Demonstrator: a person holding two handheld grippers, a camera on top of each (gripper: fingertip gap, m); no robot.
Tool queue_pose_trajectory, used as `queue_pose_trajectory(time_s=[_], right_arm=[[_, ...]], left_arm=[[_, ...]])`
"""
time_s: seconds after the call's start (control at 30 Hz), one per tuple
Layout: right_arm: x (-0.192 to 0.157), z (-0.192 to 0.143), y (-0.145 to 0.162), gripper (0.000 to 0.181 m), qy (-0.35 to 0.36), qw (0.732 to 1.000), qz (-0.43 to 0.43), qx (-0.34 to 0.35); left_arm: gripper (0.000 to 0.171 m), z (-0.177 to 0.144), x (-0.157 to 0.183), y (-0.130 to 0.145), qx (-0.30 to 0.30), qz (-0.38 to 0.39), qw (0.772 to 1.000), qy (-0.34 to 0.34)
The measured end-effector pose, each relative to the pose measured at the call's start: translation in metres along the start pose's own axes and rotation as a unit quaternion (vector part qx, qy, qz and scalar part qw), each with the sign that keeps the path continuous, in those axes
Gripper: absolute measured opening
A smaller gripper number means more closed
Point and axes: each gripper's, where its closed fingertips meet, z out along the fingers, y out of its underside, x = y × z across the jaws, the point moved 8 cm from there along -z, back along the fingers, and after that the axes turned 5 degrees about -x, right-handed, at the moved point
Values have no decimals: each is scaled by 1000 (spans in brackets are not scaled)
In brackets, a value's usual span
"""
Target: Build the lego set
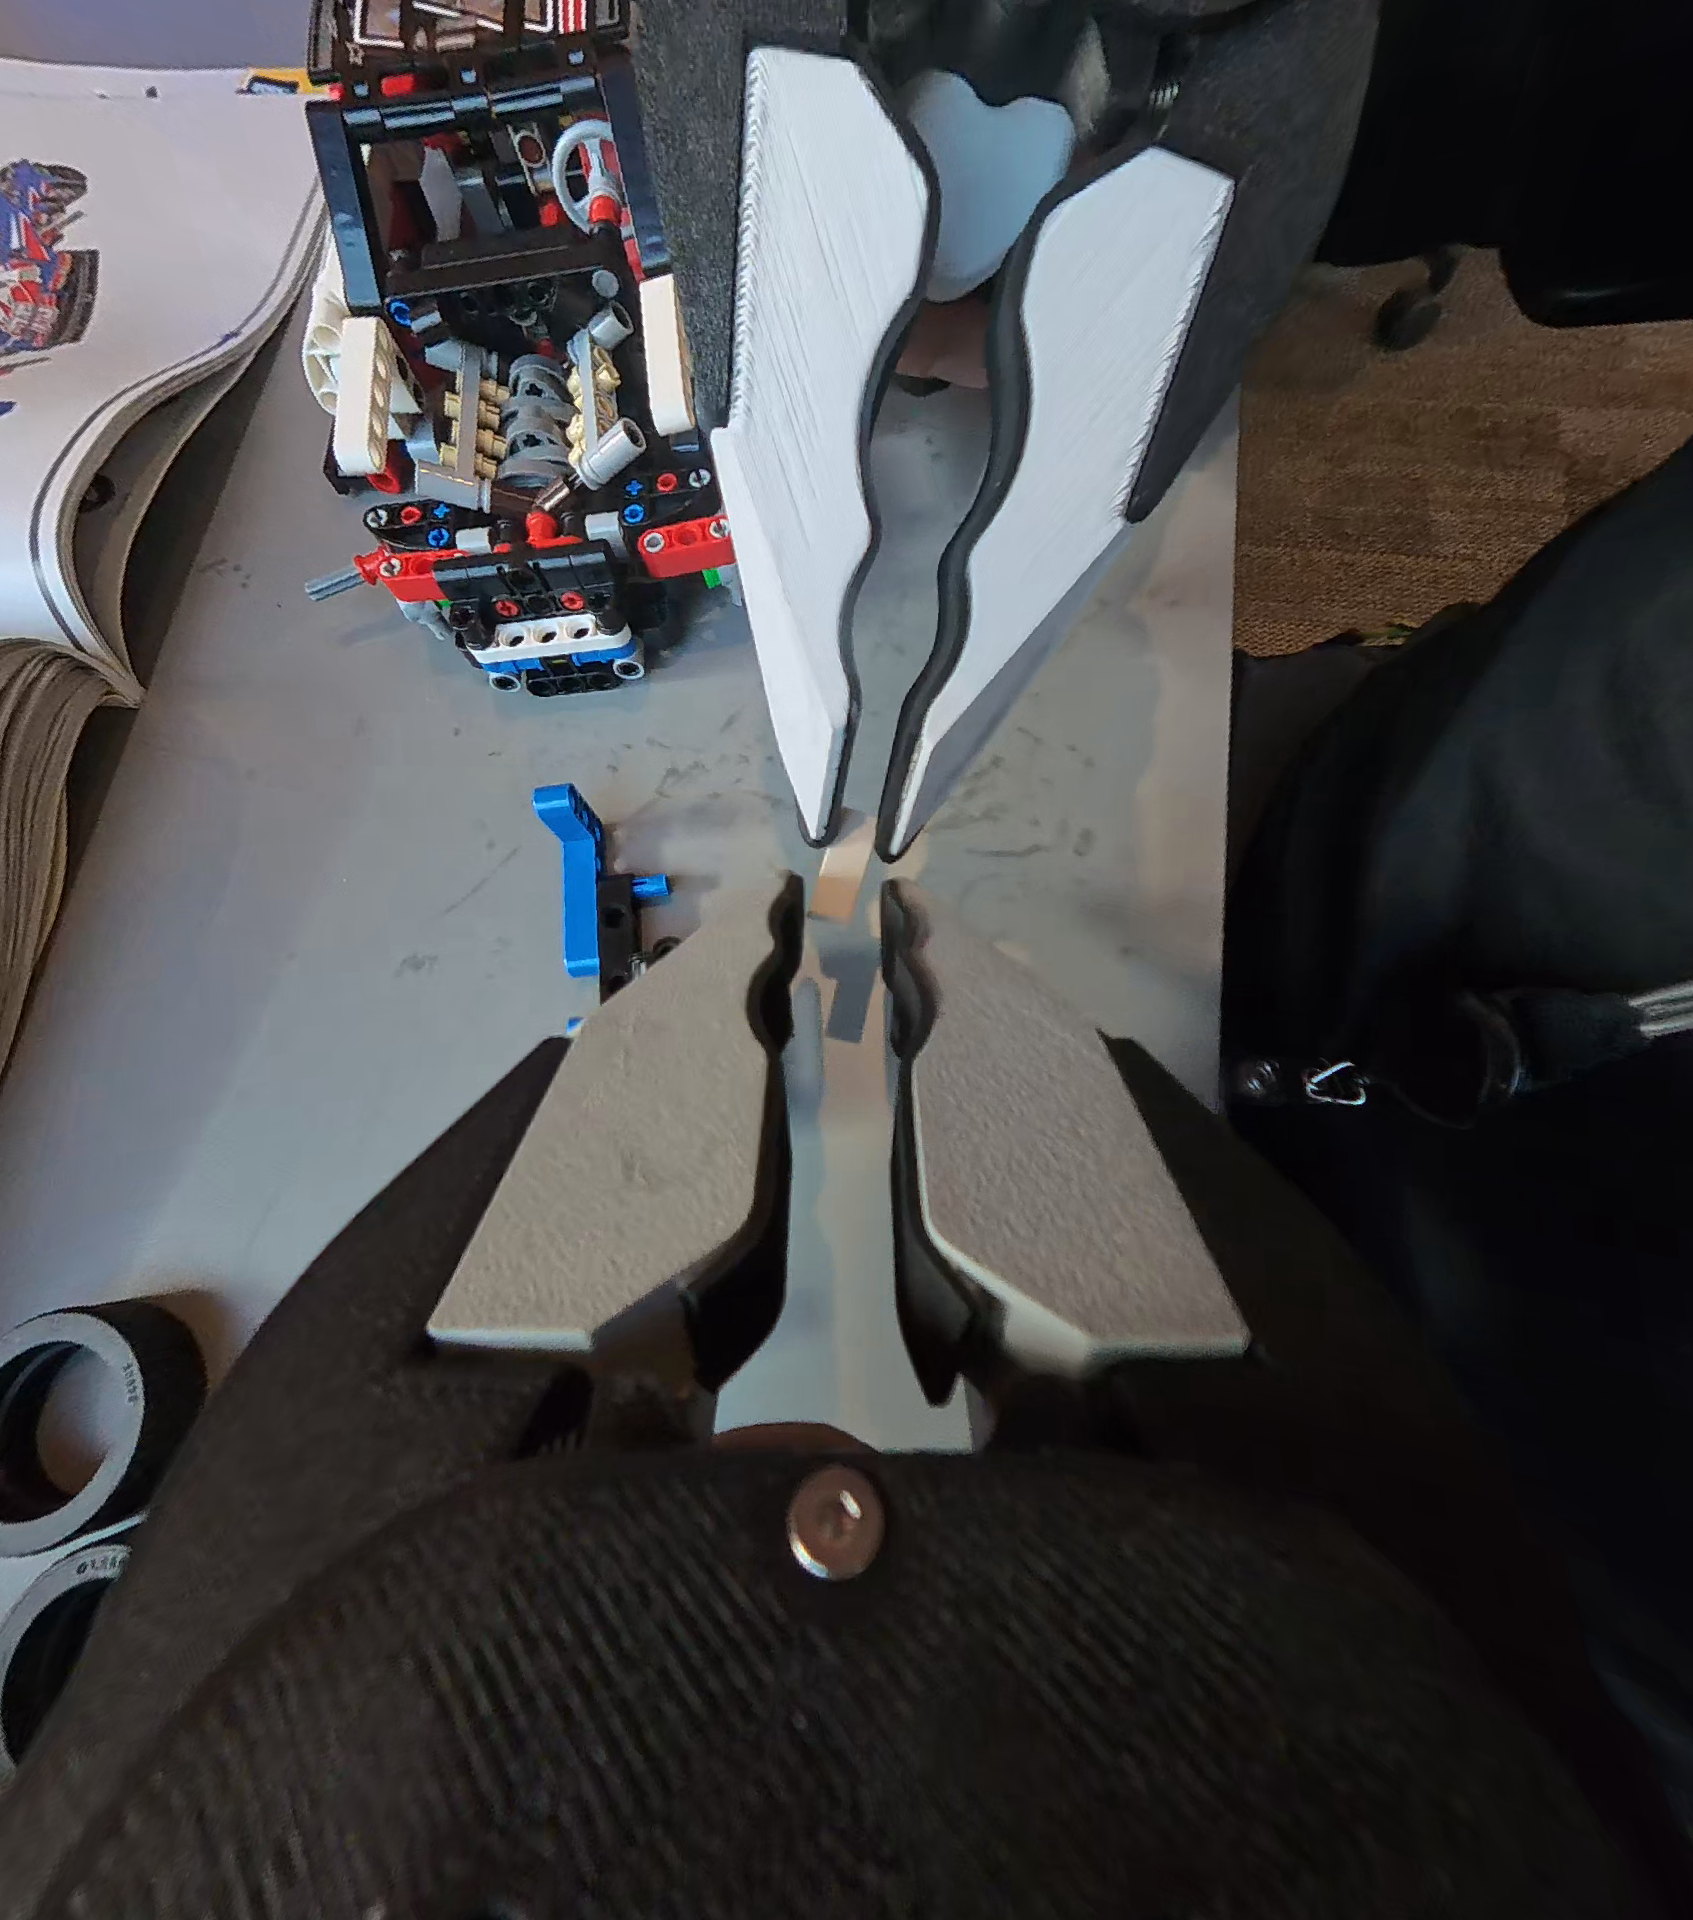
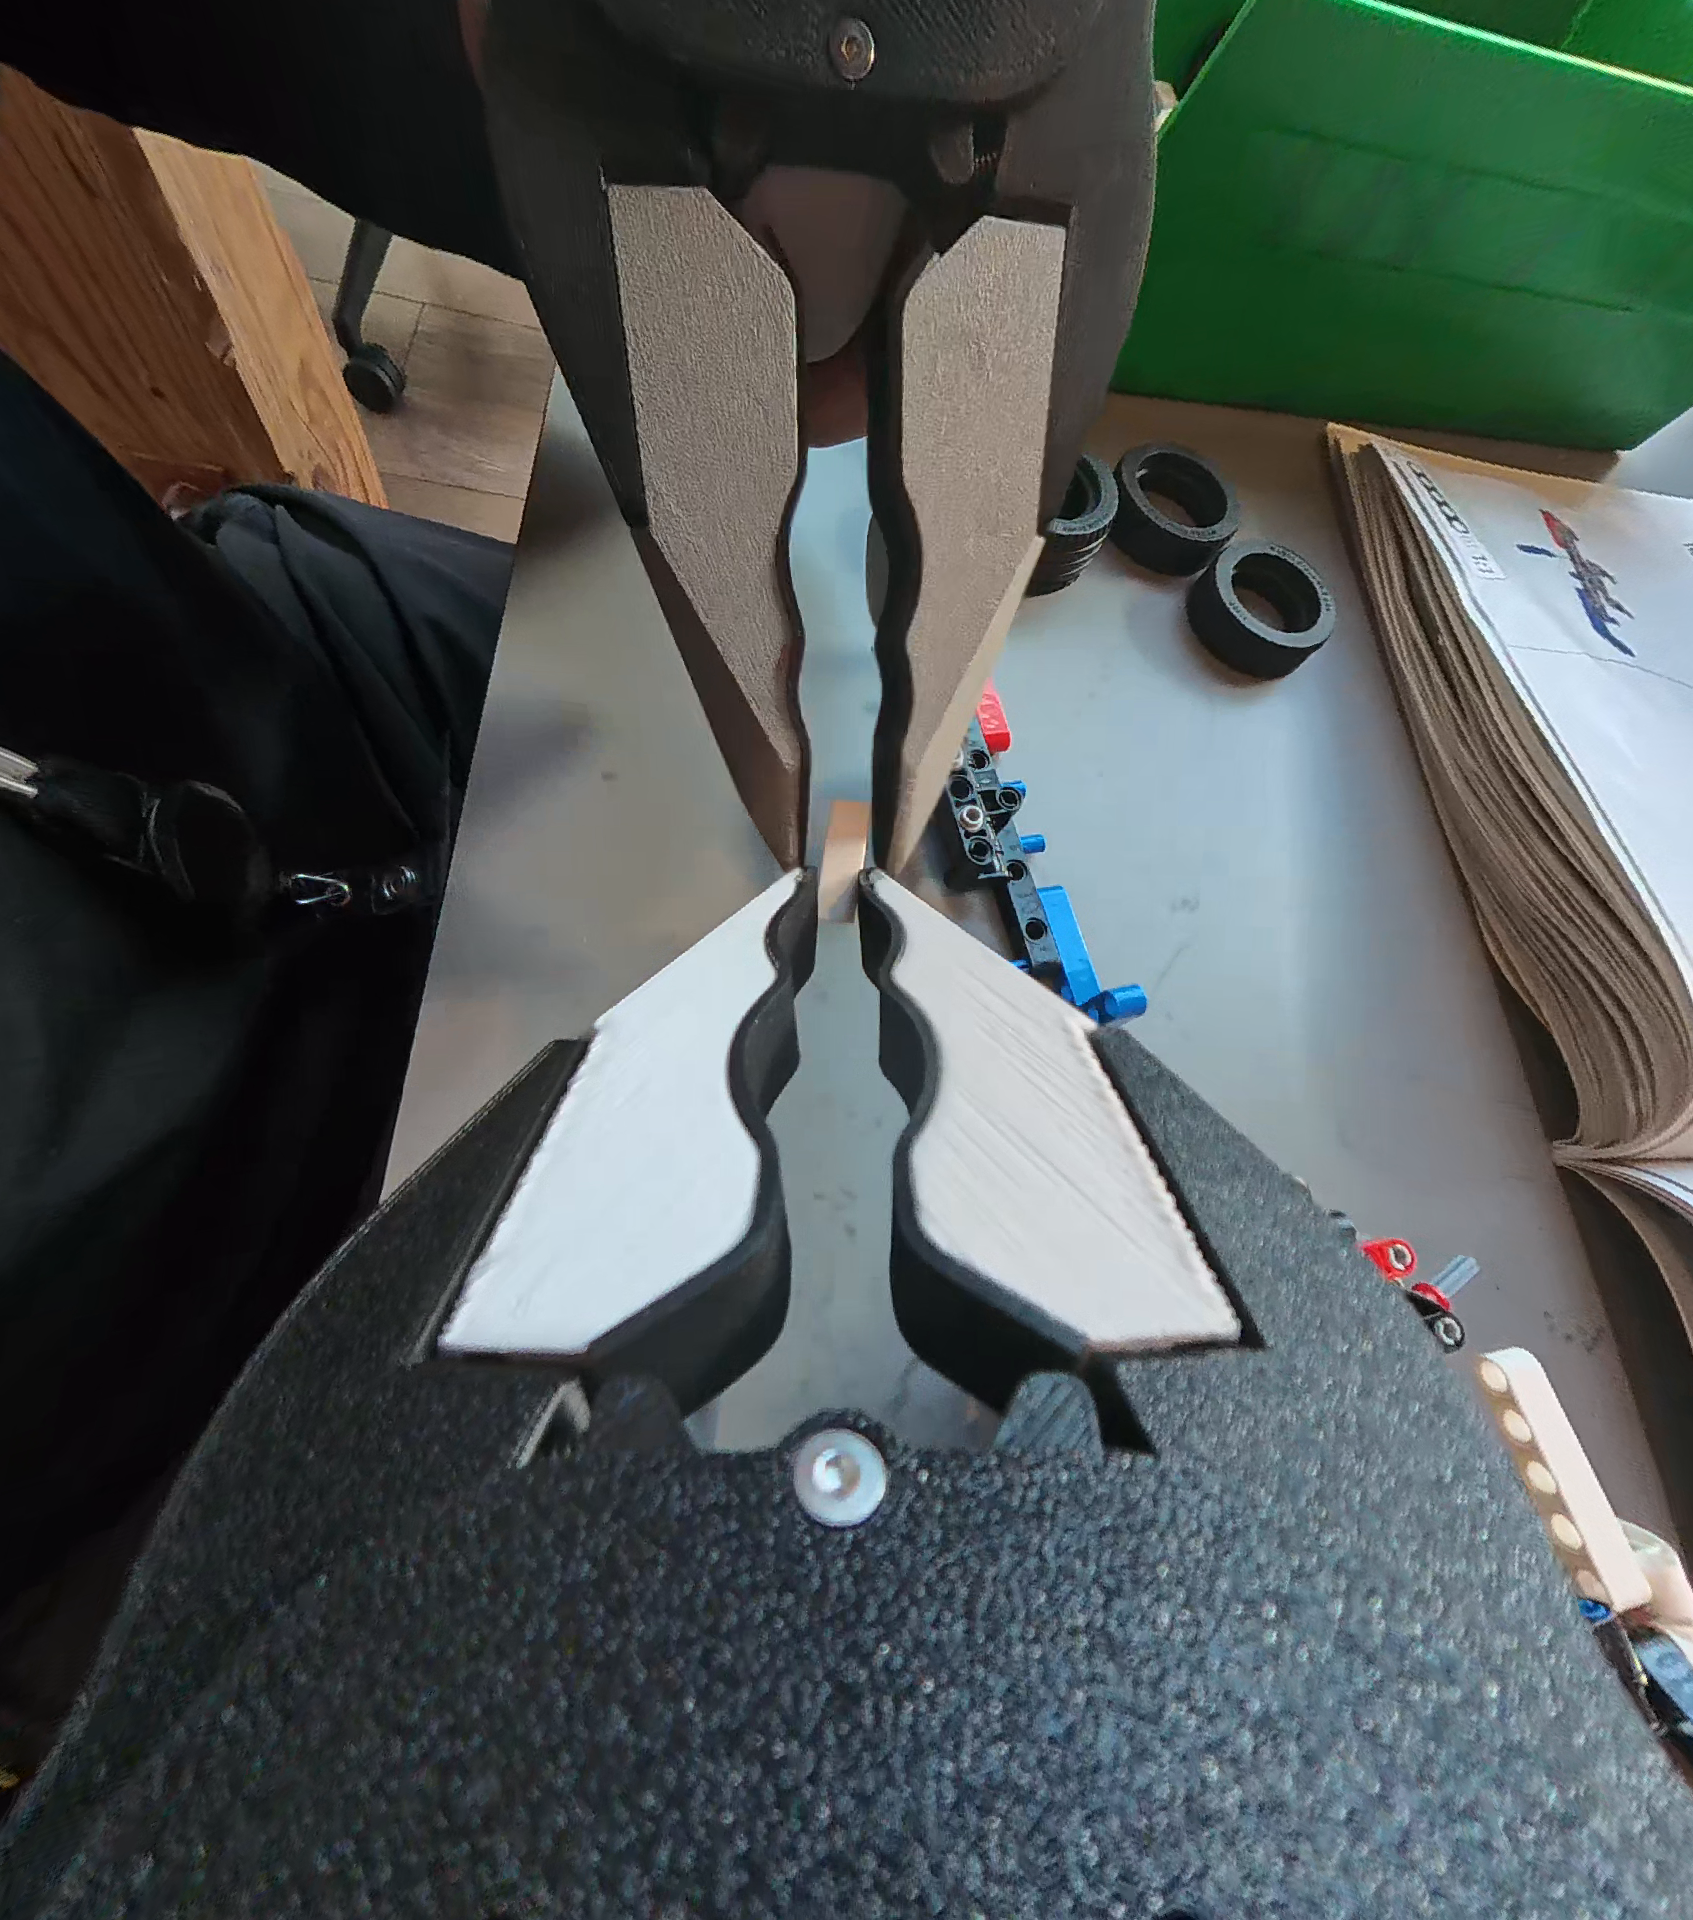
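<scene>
A small tan Lego piece [image 1: 842, 878] is held above the grey table [image 1: 302, 831], pinched tip to tip between both grippers. My left gripper [image 1: 844, 891], with grey fingers, closes on its near end. My right gripper [image 1: 852, 840], with white fingers, comes from the far side and closes on the other end. In the right wrist view the tan piece [image 2: 844, 847] sits between my right gripper [image 2: 835, 881] and my left gripper [image 2: 840, 854]. A blue-and-black subassembly [image 1: 577, 894] lies on the table just left of the tips; it also shows in the right wrist view [image 2: 1039, 914].
The part-built black, red and white truck model [image 1: 509, 364] stands behind on the left. An open instruction booklet [image 1: 42, 364] [image 2: 1600, 779] lies beside it. Black tyres [image 1: 42, 1423] [image 2: 1257, 608] lie on the table. A green bin [image 2: 1496, 208] stands beyond. The table edge [image 1: 1226, 727] and a person's dark clothing [image 1: 1548, 935] are close by. My left and right fingertips are right by each other. About 6 centimeters separates my left fingertips from the blue-and-black subassembly [image 1: 577, 894]. It is also in sight in the right wrist view [image 2: 1075, 956].
</scene>
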Motion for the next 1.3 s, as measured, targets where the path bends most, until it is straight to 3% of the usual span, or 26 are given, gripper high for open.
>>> queue_pose_trajectory(time_s=[0.17,0.77,1.17,1.3], right_arm=[[0,2,0,7,-5,1000,-6,-4],[17,-4,-2,7,30,999,-31,-33],[32,17,-19,7,-32,990,-96,-93],[37,25,-24,7,-32,988,-116,-102]], left_arm=[[7,-1,0,1,3,4,1000,-2],[28,-18,-11,21,19,-84,996,-17],[13,-21,-16,18,27,-67,996,-47],[12,-18,-21,20,5,-56,996,-68]])
